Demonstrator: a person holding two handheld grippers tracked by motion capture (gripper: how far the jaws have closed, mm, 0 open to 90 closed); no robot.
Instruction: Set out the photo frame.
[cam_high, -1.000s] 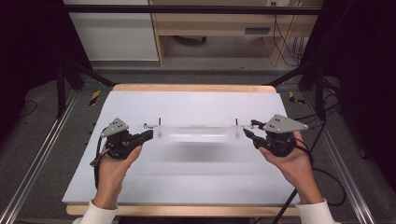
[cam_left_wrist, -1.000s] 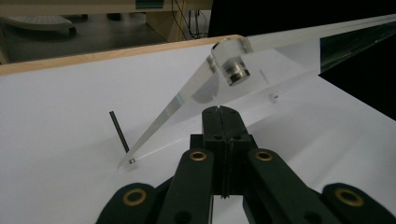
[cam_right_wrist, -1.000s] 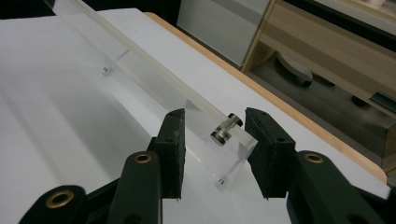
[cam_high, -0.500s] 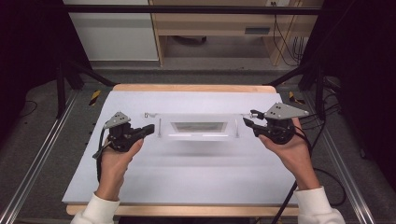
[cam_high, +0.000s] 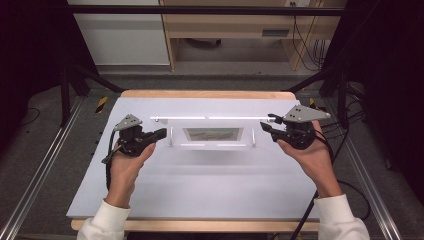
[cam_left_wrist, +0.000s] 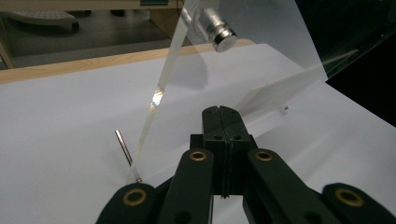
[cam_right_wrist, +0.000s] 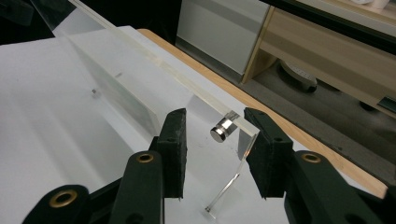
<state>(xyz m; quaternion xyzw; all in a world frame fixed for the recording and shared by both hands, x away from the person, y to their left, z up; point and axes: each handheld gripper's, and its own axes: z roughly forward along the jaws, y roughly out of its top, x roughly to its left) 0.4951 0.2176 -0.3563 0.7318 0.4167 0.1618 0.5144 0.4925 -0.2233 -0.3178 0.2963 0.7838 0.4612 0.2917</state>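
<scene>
Two tools, one clear acrylic stand (cam_high: 210, 134): it sits mid-desk (cam_high: 200, 195) between them. My left tool (cam_high: 161, 133) is closed on nothing beside the stand's left end. My right tool (cam_high: 266, 125) is open, its jaws either side of the top right corner and its metal standoff (cam_right_wrist: 222, 129), pads not pressing. I'd centre the panel edge between the pads before squeezing, gently, since acrylic slips. Clear panels blur together; the stand's shape is hard to read.

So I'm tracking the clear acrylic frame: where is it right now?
In the high view the acrylic frame stands upright mid-board on the white board, between the left claw and the right claw.
</scene>
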